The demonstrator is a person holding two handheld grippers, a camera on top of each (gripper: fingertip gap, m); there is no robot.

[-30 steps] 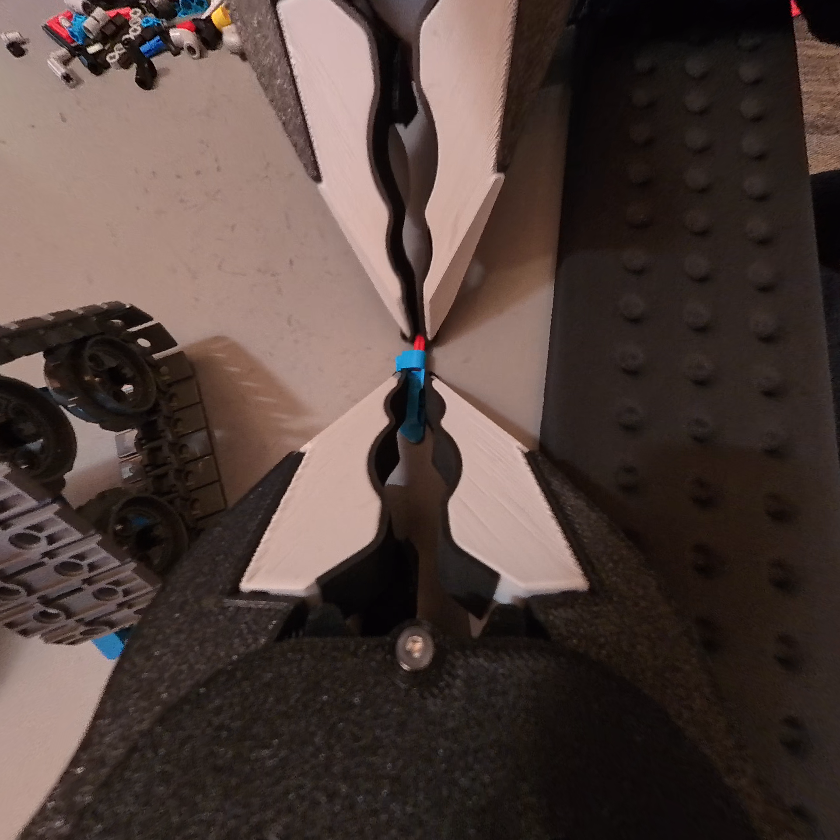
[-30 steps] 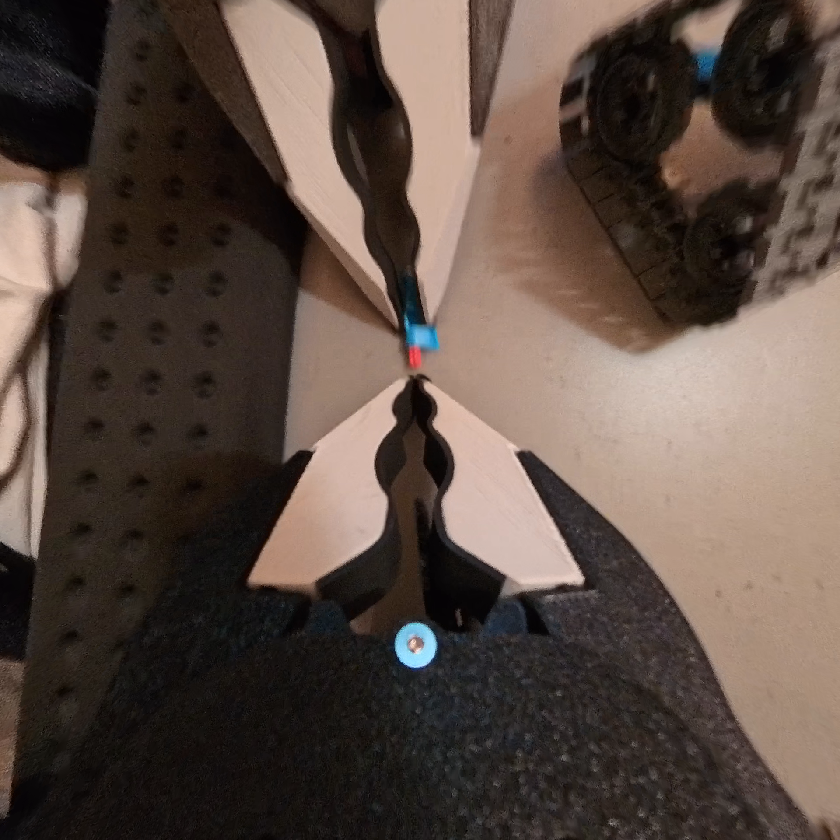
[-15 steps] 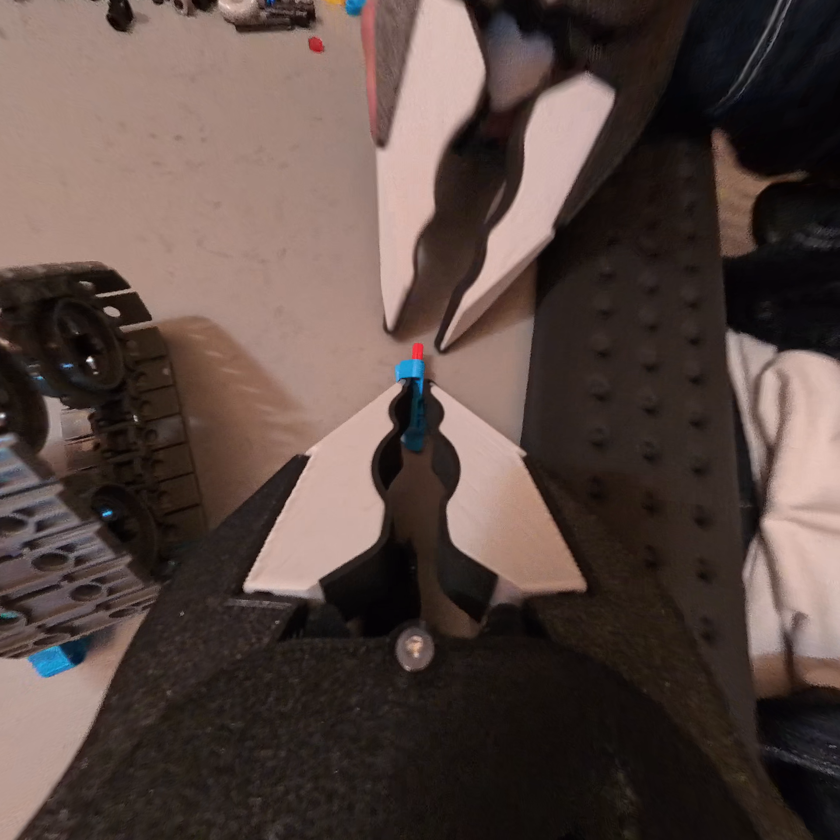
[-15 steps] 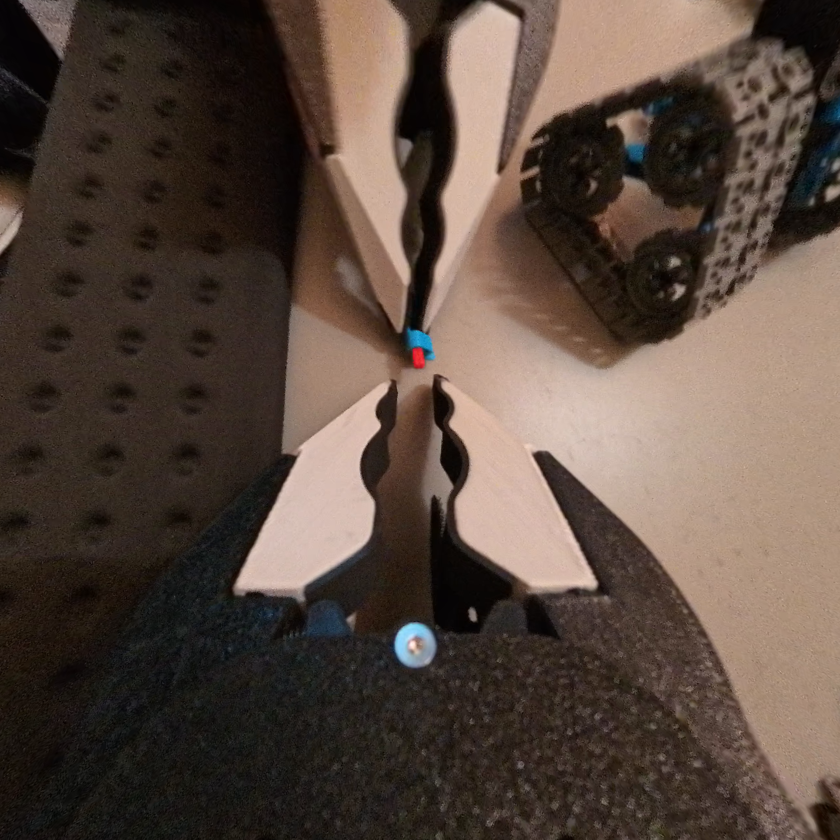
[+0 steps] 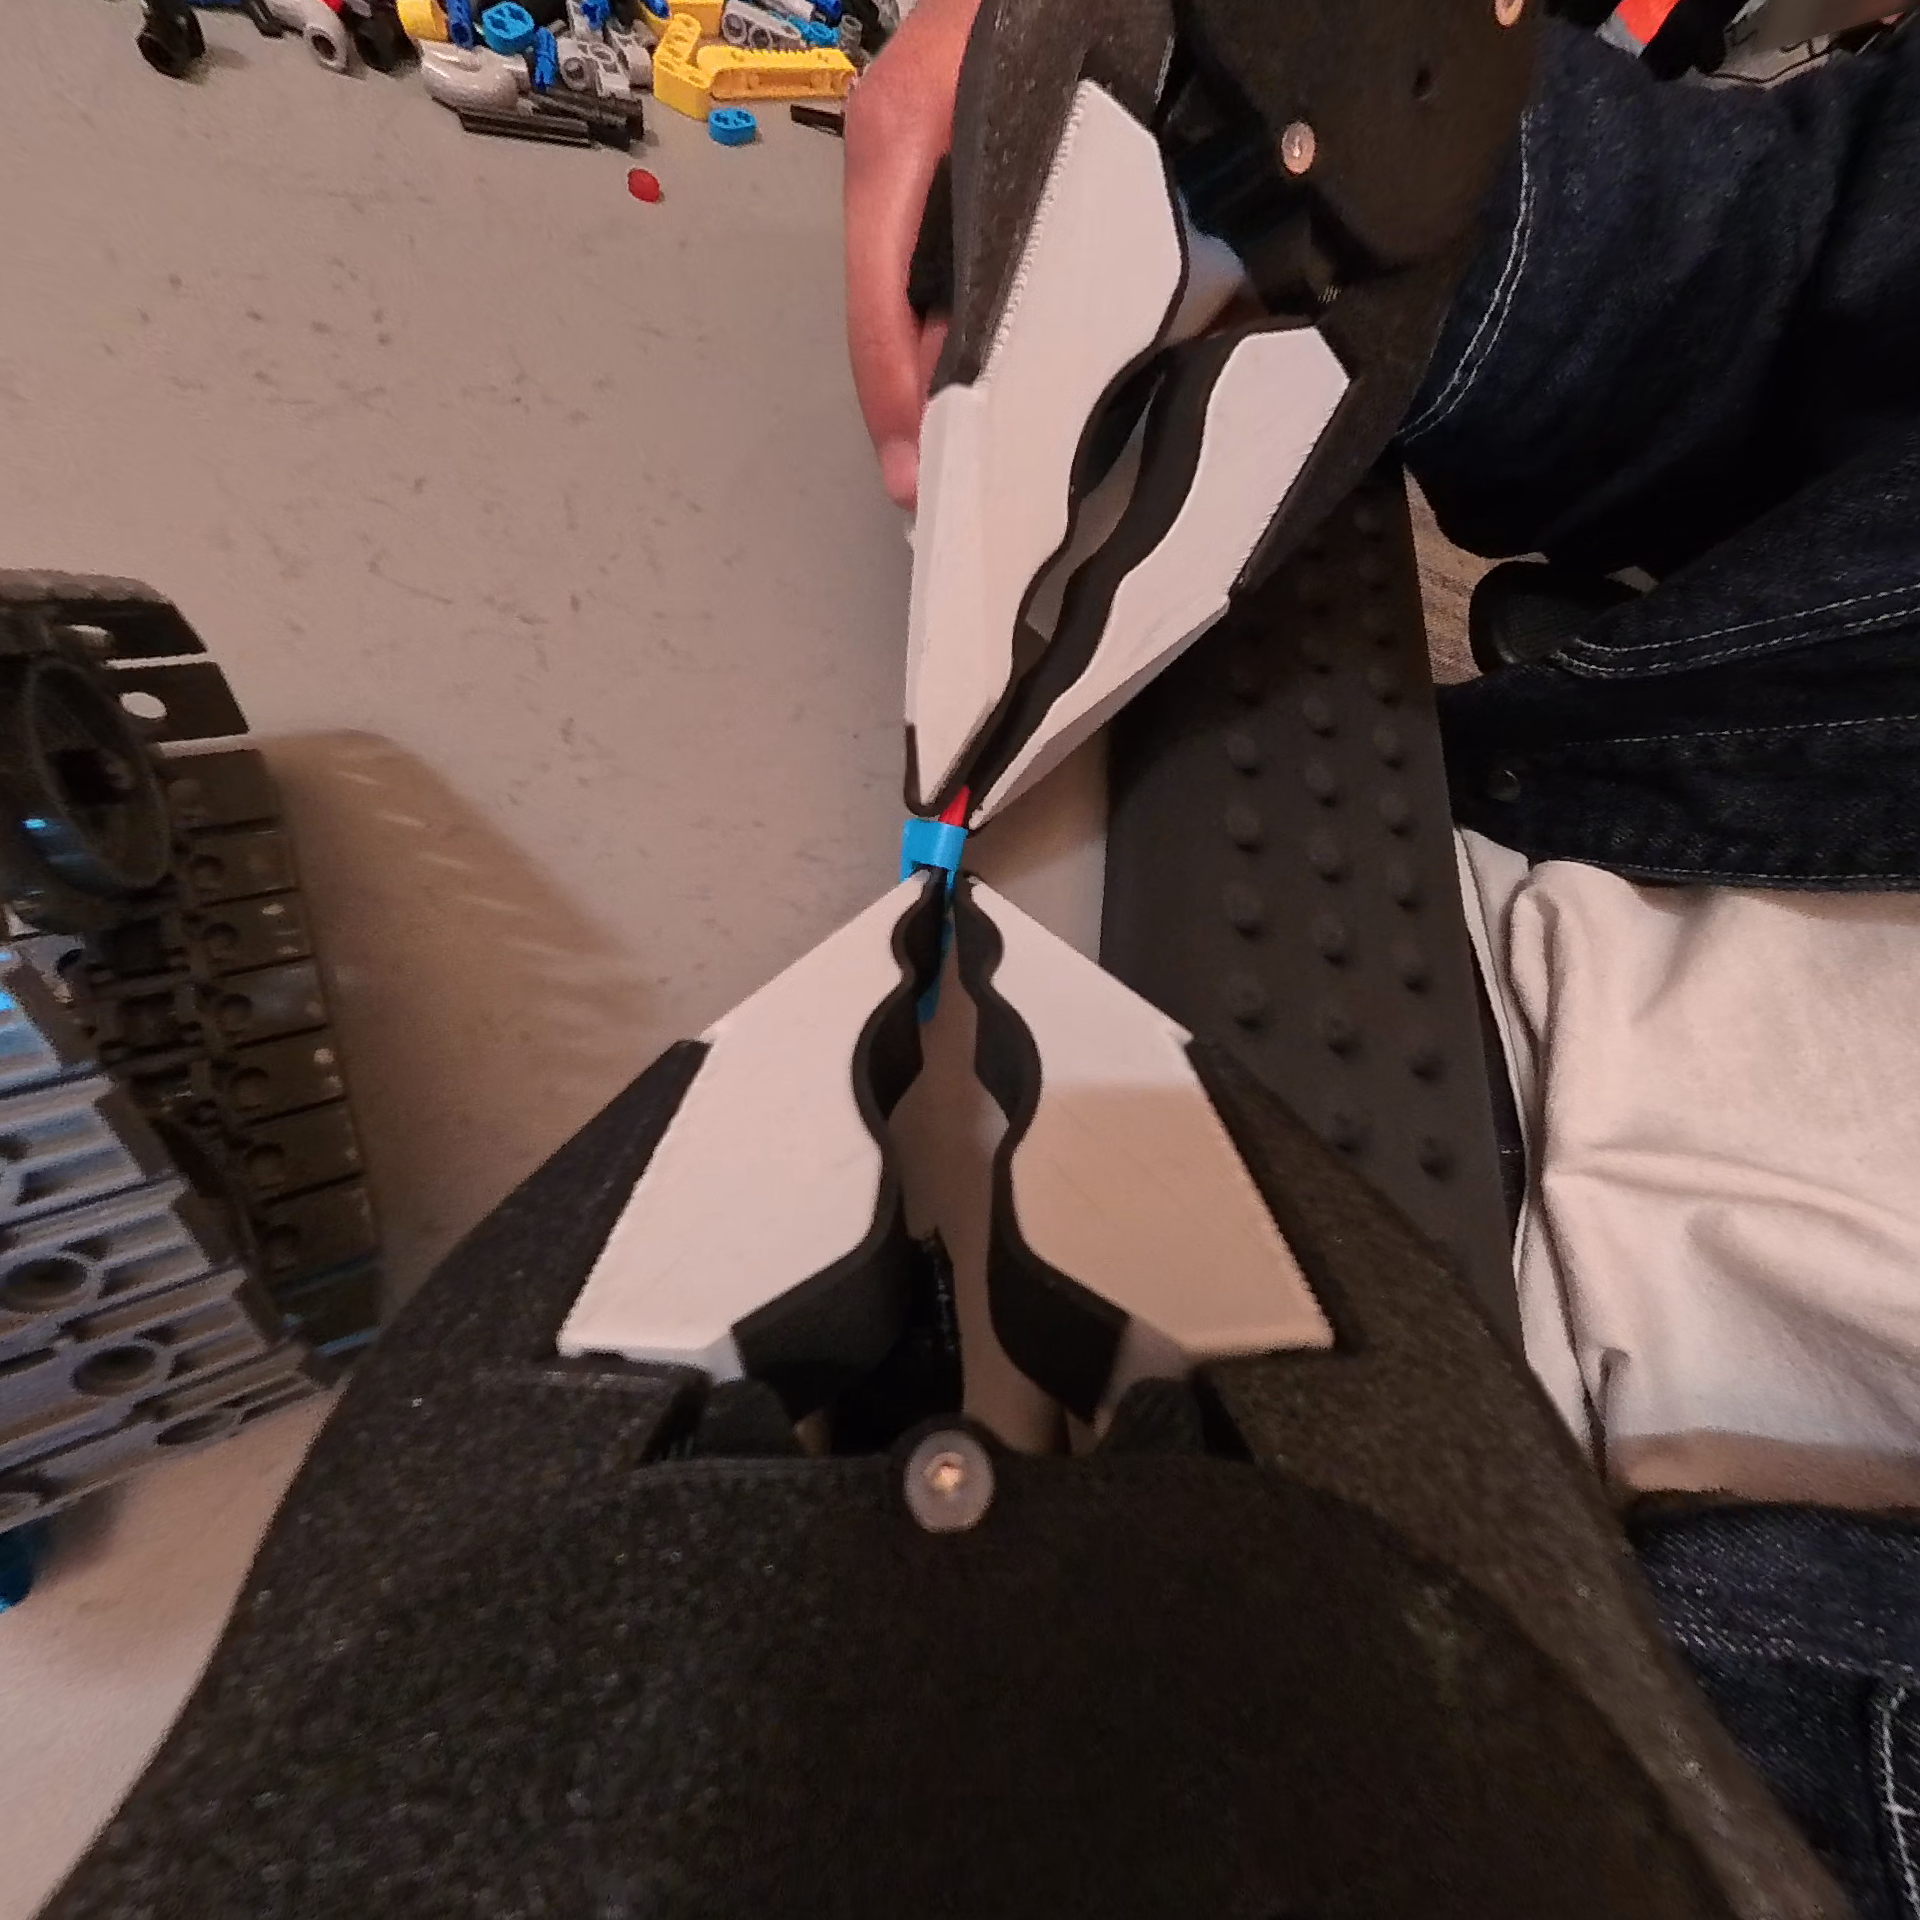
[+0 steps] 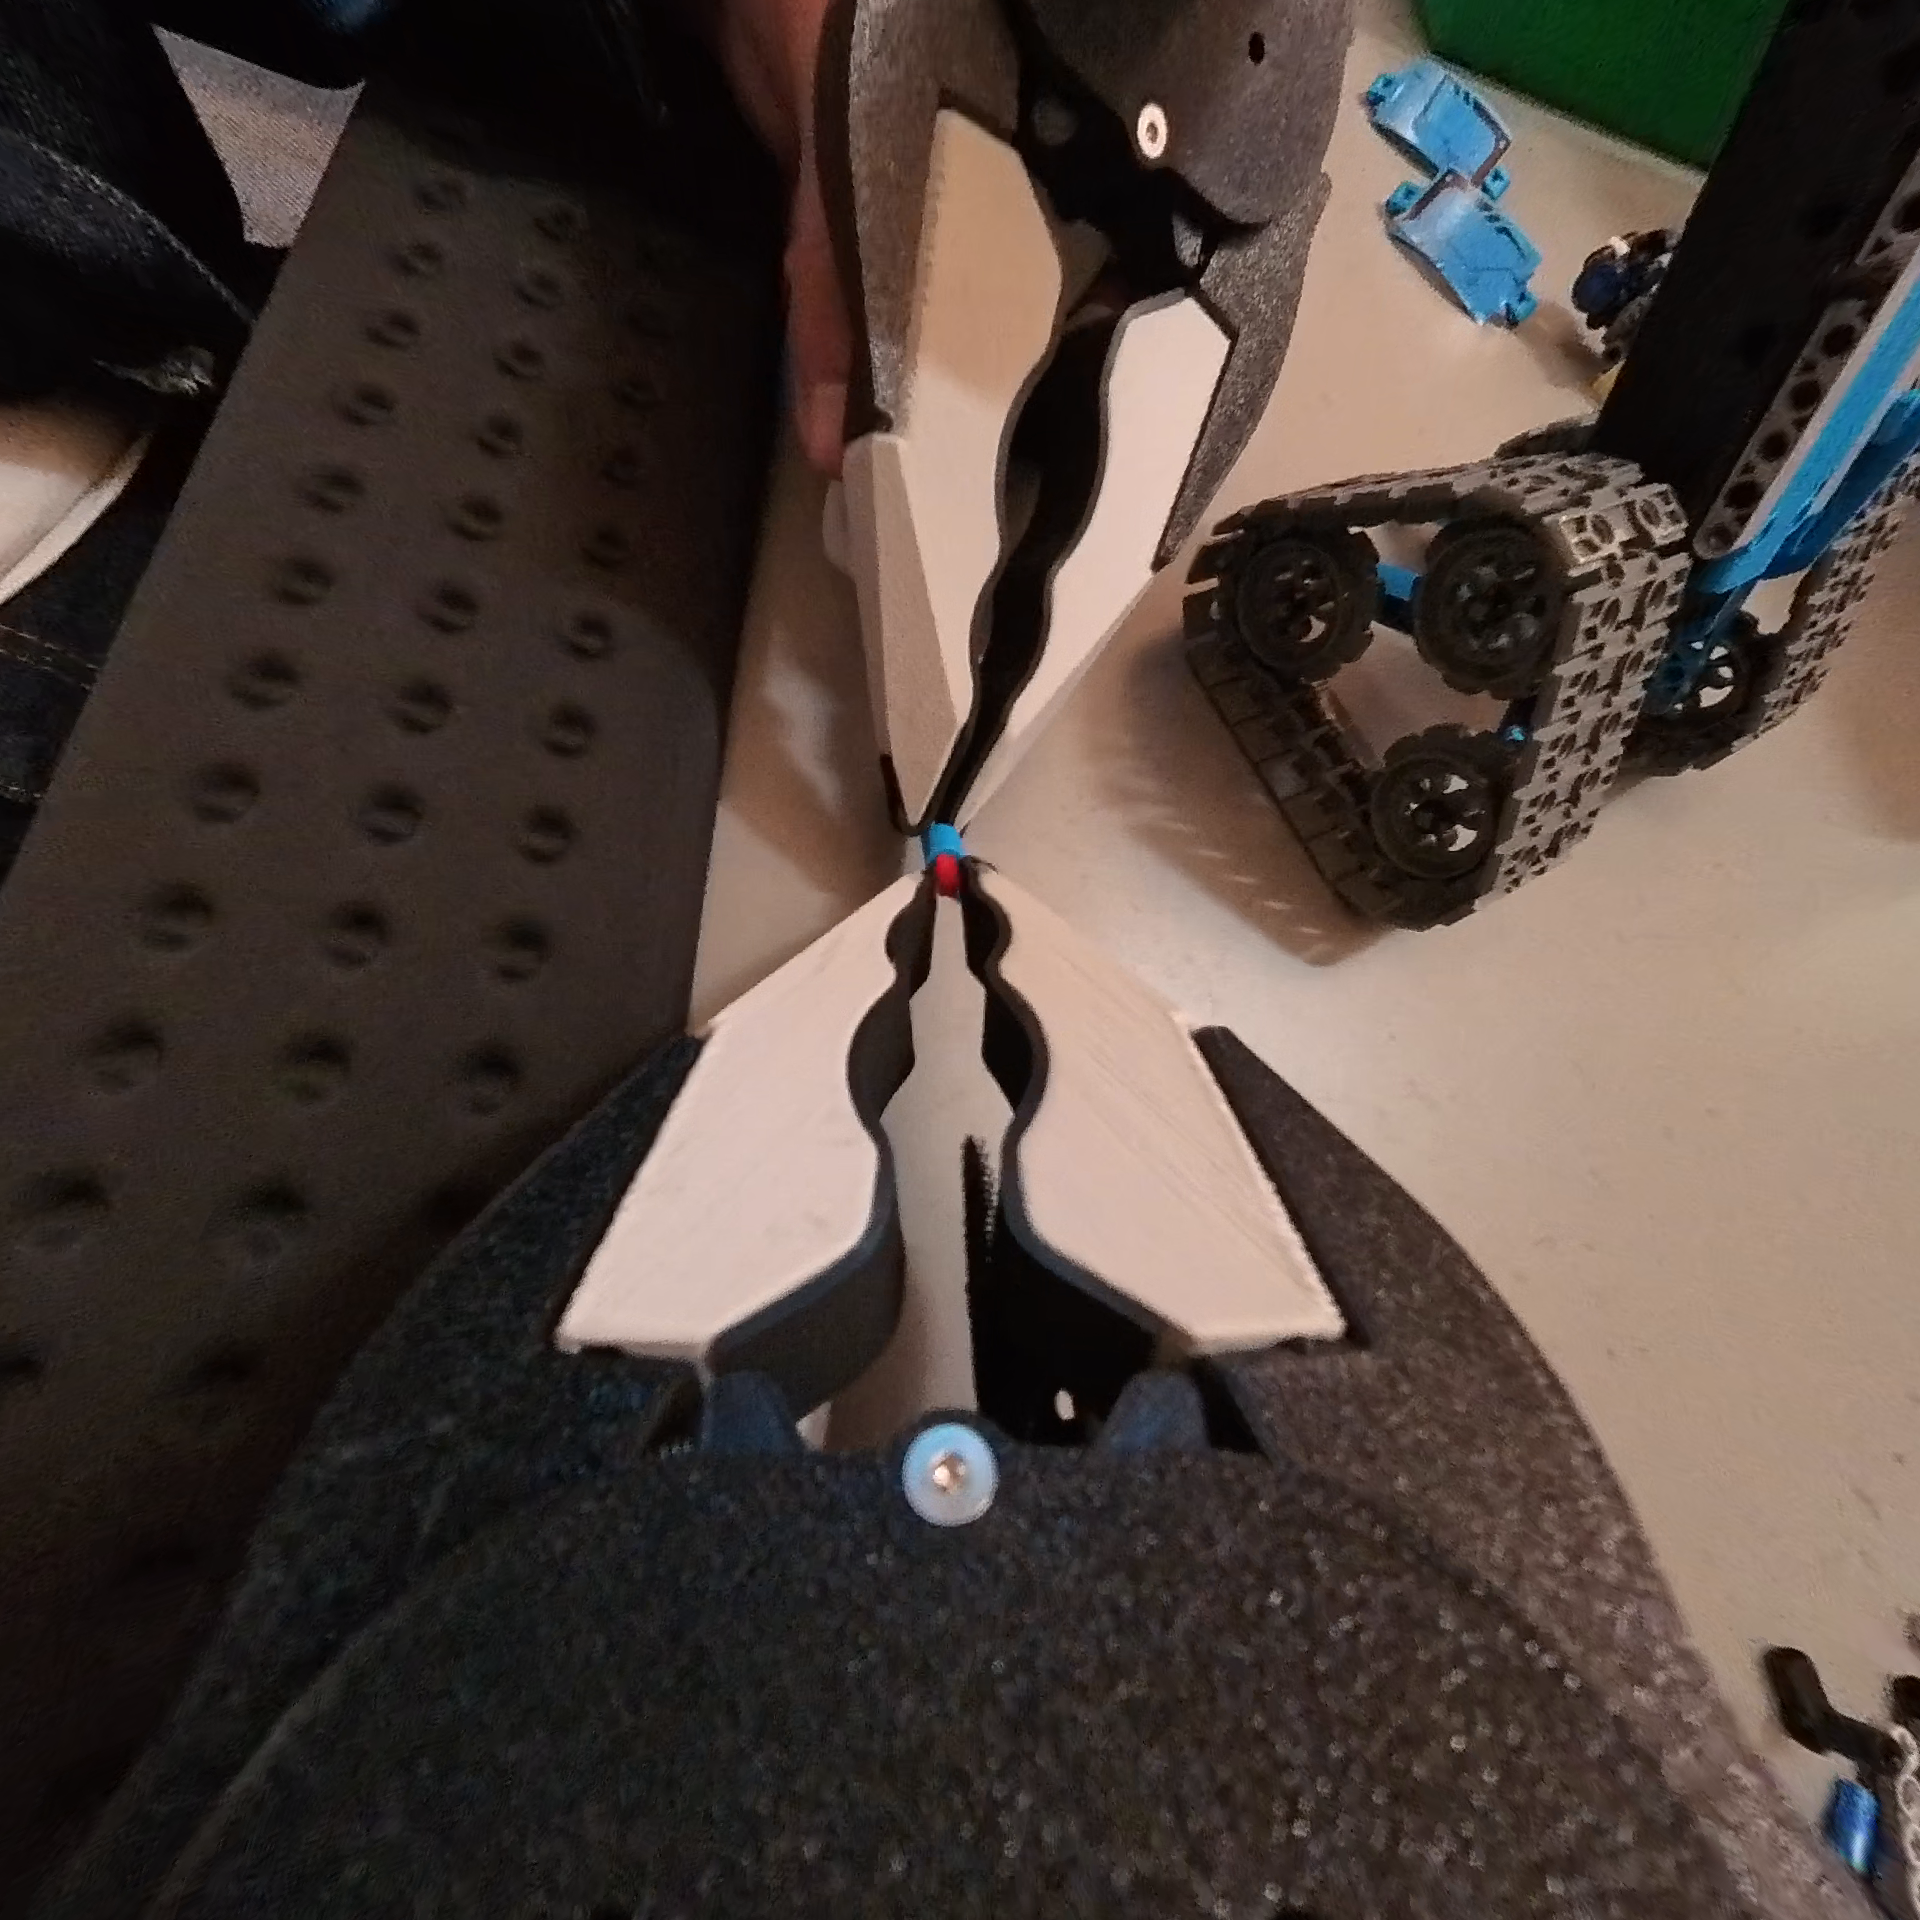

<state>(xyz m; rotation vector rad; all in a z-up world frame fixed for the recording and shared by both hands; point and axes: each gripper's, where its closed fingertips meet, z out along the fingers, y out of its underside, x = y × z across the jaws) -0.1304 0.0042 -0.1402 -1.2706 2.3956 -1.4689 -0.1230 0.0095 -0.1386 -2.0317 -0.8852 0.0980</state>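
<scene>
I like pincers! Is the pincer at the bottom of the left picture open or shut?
Shut: the left gripper pinches the small blue piece between its tips.

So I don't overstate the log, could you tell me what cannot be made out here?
1. Blue piece: its rear, left wrist view, buried between the left tool's fingers.
2. Red pin: whether the right tool pinches it; its tips crowd it in both views.
3. Tracked model: left wrist view, cut by the left edge.
4. Loose parts: top edge, too small.

A hobby building space is suggested — loose toy construction pieces (image 5: 644, 57) are scattered beside a tracked model (image 6: 1475, 686).
</scene>
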